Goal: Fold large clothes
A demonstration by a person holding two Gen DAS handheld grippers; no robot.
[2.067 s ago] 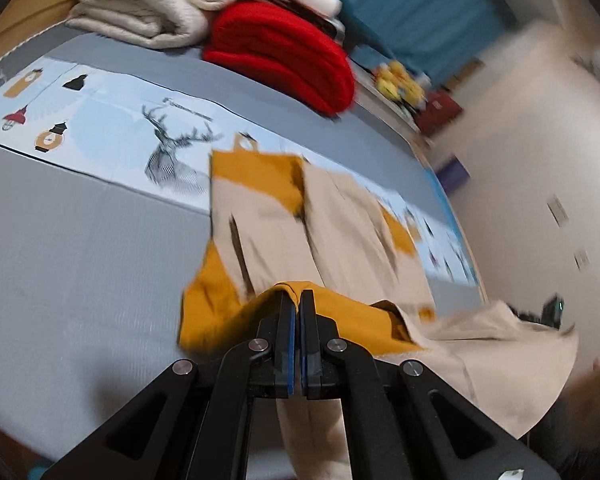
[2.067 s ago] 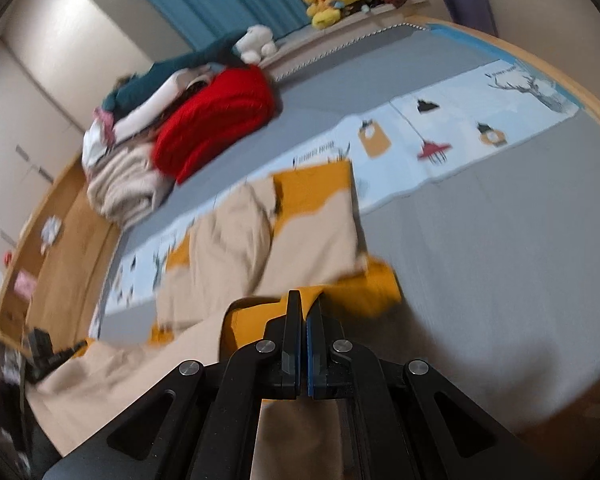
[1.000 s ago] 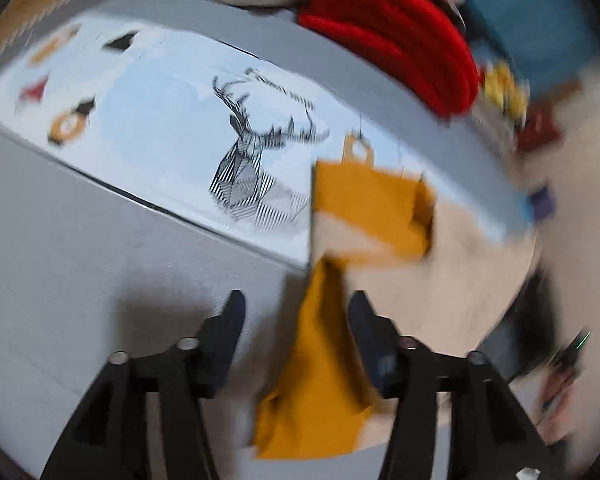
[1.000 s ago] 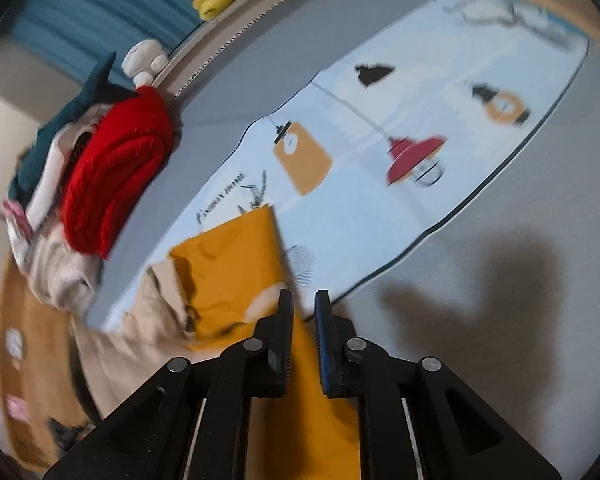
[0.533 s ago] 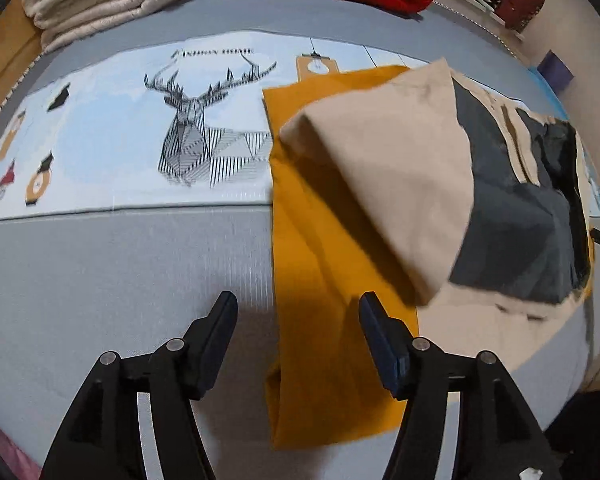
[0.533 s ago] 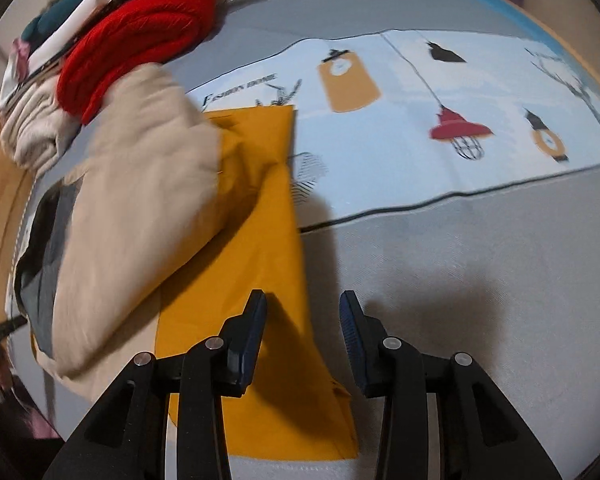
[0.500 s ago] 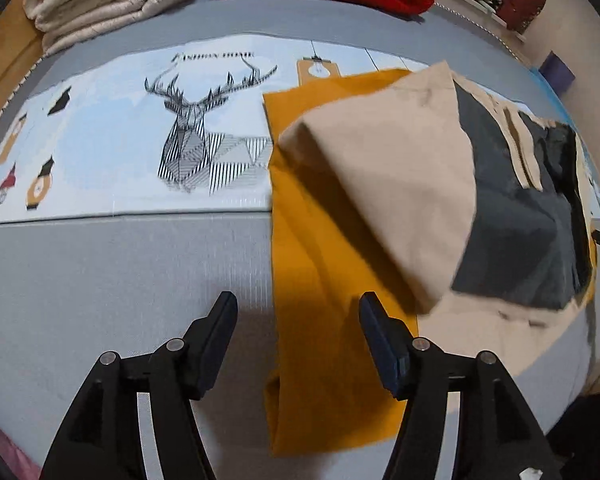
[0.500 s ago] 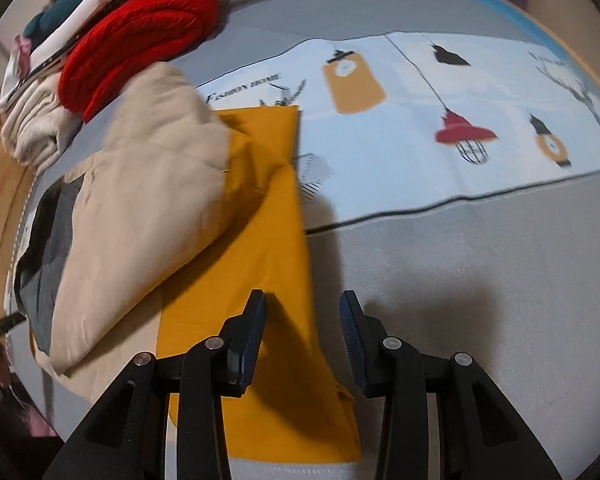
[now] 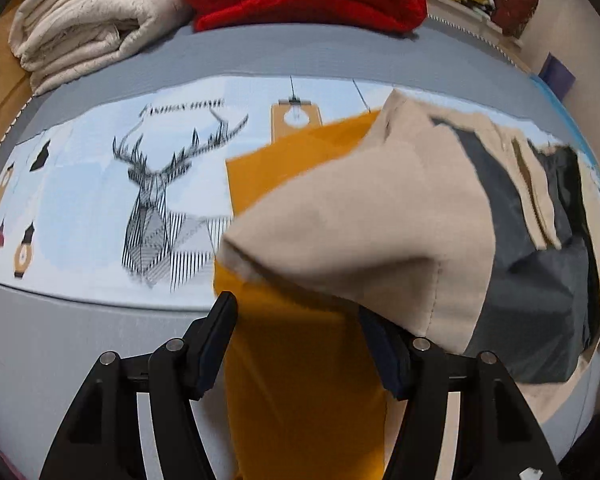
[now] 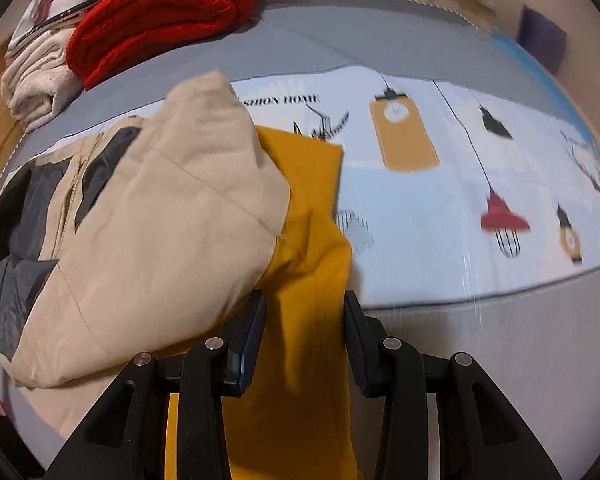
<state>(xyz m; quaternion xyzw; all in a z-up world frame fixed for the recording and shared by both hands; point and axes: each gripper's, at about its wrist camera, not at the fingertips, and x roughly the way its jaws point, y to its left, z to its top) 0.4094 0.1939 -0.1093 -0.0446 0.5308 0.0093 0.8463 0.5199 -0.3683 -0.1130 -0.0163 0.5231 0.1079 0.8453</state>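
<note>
On the left, the left gripper [image 9: 296, 340] stands with its jaws apart over the mustard-yellow band of the beige, grey and mustard padded jacket [image 9: 380, 240]; the pads do not press the cloth. The jacket lies on the grey bed cover with a pale blue printed strip [image 9: 80, 184], a beige part doubled over the yellow band. Further right, the right gripper [image 10: 305, 332] is also apart, over the same yellow band, nothing pinched. Behind, a folded cream blanket [image 9: 84, 20] and a folded red knitted blanket [image 10: 160, 12] are stacked at the bed's far side.

I judge that one fold is laid and both grippers are free. The next move calls for choosing a new edge, probably the yellow hem, pinching it with both grippers and carrying it evenly over.
</note>
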